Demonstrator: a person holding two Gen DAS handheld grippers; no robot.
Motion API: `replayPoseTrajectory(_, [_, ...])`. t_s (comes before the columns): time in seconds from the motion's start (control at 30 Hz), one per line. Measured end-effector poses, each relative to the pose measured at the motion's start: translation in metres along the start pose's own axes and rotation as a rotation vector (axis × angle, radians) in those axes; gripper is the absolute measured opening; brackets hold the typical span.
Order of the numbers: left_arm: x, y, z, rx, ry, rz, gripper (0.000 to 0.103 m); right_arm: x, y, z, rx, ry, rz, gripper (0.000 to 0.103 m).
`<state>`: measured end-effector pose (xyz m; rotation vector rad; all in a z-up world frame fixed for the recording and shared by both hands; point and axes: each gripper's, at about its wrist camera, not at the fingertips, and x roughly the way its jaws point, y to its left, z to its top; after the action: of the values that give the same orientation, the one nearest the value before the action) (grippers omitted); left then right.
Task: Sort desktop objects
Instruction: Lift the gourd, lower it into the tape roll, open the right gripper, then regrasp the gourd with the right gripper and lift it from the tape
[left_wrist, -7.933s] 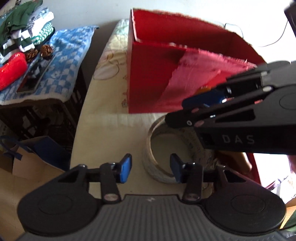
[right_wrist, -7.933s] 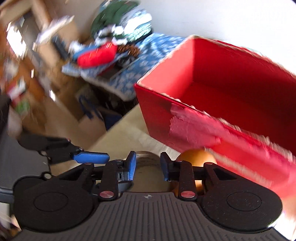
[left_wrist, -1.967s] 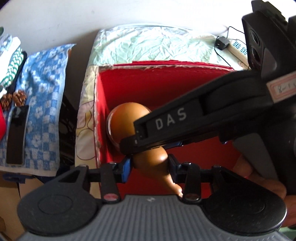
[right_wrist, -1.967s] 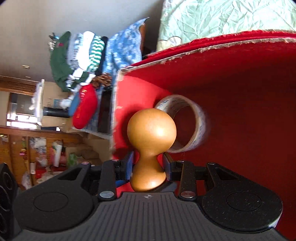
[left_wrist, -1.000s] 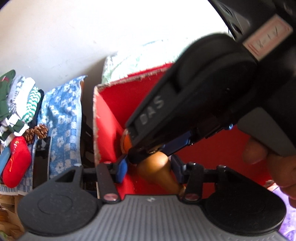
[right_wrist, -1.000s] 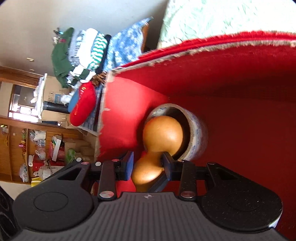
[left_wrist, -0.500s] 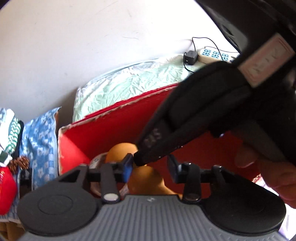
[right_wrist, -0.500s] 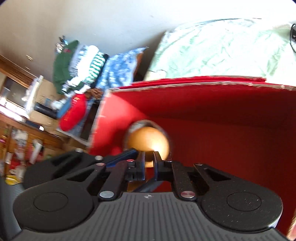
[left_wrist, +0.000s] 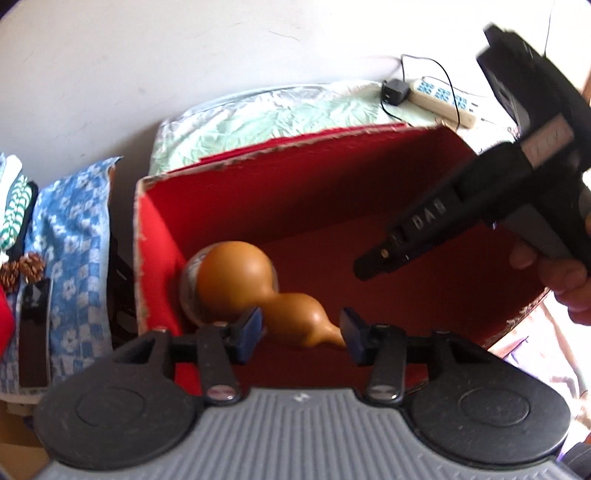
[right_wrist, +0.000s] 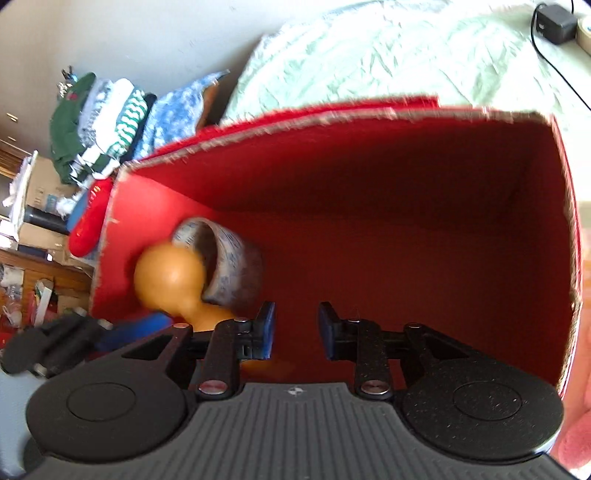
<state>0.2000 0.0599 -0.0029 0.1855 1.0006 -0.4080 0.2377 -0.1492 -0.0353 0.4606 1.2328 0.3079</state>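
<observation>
My left gripper (left_wrist: 301, 334) is released, its blue pads apart around the narrow neck of the smooth orange-brown gourd (left_wrist: 255, 284), without touching it. My right gripper (right_wrist: 293, 328) is also released and holds nothing. The gourd lies inside the red cardboard box (right_wrist: 406, 229), at about 9 o'clock from my right gripper, with its big bulb resting in the patterned roll of tape (right_wrist: 231, 258) near the left wall. Behind the box, at 12 o'clock, the table carries a pale green cloth (left_wrist: 280, 110).
</observation>
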Motion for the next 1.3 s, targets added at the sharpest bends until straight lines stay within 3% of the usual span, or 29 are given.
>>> replayPoseTrajectory(0.1, [-0.021, 0.004, 0.005, -0.039, -0.022, -0.024, 0.064, 0.001, -0.003, -0.002, 0.018, 0.019, 0.012, 0.029])
replayPoseTrajectory(0.17, [-0.031, 0.006, 0.007, -0.054, -0.039, -0.012, 0.067, 0.002, -0.005, -0.003, 0.030, 0.025, 0.026, 0.032])
replayPoseTrajectory(0.27, [-0.026, 0.008, 0.008, -0.084, -0.013, 0.005, 0.066, 0.001, -0.003, 0.000, 0.046, 0.007, 0.062, 0.033])
replayPoseTrajectory(0.37, [-0.018, 0.008, -0.002, -0.080, 0.032, 0.002, 0.056, 0.004, 0.008, 0.001, 0.043, 0.004, 0.115, 0.032])
replayPoseTrajectory(0.5, [-0.022, -0.004, -0.013, -0.022, 0.039, 0.046, 0.058, 0.002, 0.022, 0.000, 0.028, -0.027, 0.203, 0.032])
replayPoseTrajectory(0.7, [-0.028, -0.001, -0.006, -0.043, 0.010, 0.082, 0.061, -0.003, 0.048, 0.006, -0.088, -0.170, 0.202, 0.035])
replayPoseTrajectory(0.77, [-0.027, 0.001, -0.004, -0.049, 0.001, 0.095, 0.062, 0.005, 0.059, 0.010, -0.130, -0.202, 0.168, 0.049])
replayPoseTrajectory(0.83, [-0.025, 0.002, -0.003, -0.056, -0.002, 0.113, 0.063, 0.015, 0.067, 0.014, -0.147, -0.214, 0.144, 0.051])
replayPoseTrajectory(0.93, [-0.019, 0.002, 0.001, -0.059, -0.002, 0.132, 0.062, 0.031, 0.069, 0.021, -0.137, -0.199, 0.125, 0.042])
replayPoseTrajectory(1.17, [-0.001, -0.008, 0.010, -0.025, -0.002, 0.180, 0.060, 0.035, 0.068, 0.020, -0.143, -0.235, 0.143, 0.041])
replayPoseTrajectory(1.3, [-0.014, -0.018, 0.017, -0.005, -0.038, 0.147, 0.055, 0.012, 0.062, 0.018, -0.124, -0.281, 0.207, 0.041])
